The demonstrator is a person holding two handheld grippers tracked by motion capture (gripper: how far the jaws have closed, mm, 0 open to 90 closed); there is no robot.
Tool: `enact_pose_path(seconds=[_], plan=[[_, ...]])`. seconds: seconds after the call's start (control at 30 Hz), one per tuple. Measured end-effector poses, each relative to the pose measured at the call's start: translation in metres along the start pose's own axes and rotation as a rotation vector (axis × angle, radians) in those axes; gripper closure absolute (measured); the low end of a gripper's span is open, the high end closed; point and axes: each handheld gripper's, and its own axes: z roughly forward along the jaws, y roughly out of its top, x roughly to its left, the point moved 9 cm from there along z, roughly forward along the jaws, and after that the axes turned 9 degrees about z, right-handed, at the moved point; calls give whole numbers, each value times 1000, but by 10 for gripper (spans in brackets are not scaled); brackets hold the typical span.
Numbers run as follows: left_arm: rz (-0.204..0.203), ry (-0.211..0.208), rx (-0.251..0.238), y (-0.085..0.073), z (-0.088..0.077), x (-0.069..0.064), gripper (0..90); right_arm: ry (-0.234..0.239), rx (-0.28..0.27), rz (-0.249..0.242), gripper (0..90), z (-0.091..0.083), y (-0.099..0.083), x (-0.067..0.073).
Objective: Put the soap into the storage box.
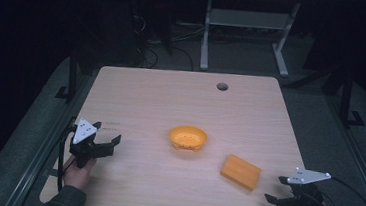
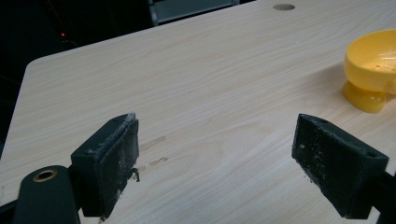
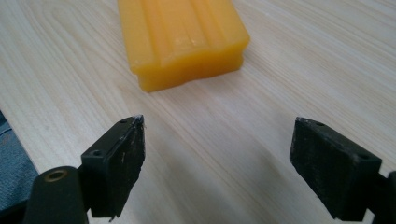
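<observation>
Orange block [image 3: 180, 39] flat on the table [image 1: 181, 98], just ahead of the right gripper [image 3: 217, 163] and apart from its widely spread, empty jaws, toward the near right edge in the high view [image 1: 240, 172]. Yellow bowl [image 1: 188, 137] upright near the table's middle, nothing visible inside, off to the right beyond the left gripper [image 2: 215, 158], jaws likewise wide apart with only bare wood between them. Pale wood-grain tabletop with a round grommet hole [image 1: 222, 86] near the far edge, a dark room behind, a white desk frame [image 1: 247, 33] and cables on the floor.
</observation>
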Motion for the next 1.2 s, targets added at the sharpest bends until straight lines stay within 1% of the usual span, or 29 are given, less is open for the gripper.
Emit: enact_pose_path(seconds=[0.03,0.07,0.1,0.17,0.23,0.3,0.33,0.37,0.43,0.47,0.5,0.53,0.6,0.87,0.97,1.03,1.07,1.2], plan=[[-1,2,0,0,0,0,141,2,2,-7,174,1,1,0],[-4,2,2,0,0,1,141,5,11,-3,173,1,3,1],[-25,3,-4,0,1,0,141,8,20,-6,173,2,4,2],[-24,3,0,0,1,0,141,5,38,-10,171,2,6,2],[-24,-2,-1,0,1,0,141,4,41,-17,168,2,8,2],[-9,2,3,-1,0,0,141,-3,57,-37,168,0,14,3],[11,3,9,-1,0,1,141,-3,58,-39,168,0,17,4],[11,5,7,-1,0,1,141,1,60,-44,167,0,19,4],[-2,2,6,-1,0,2,141,1,73,-57,167,0,25,6],[1,-1,11,-1,0,3,141,4,74,-64,164,0,28,6],[-17,0,9,-1,0,2,141,7,76,-73,161,1,31,7],[-25,-1,8,-1,1,2,141,9,83,-80,160,1,33,8],[-23,2,15,-2,1,3,141,16,96,-86,158,4,38,9],[-10,8,15,-2,1,4,141,34,135,-140,149,16,58,19],[6,17,24,-2,1,5,141,35,158,-162,149,22,62,22],[10,14,27,-3,1,6,141,39,163,-165,149,24,63,23],[6,16,28,-3,1,6,142,47,177,-174,149,28,66,25],[8,18,36,-4,2,7,141,52,198,-188,149,35,70,28]])
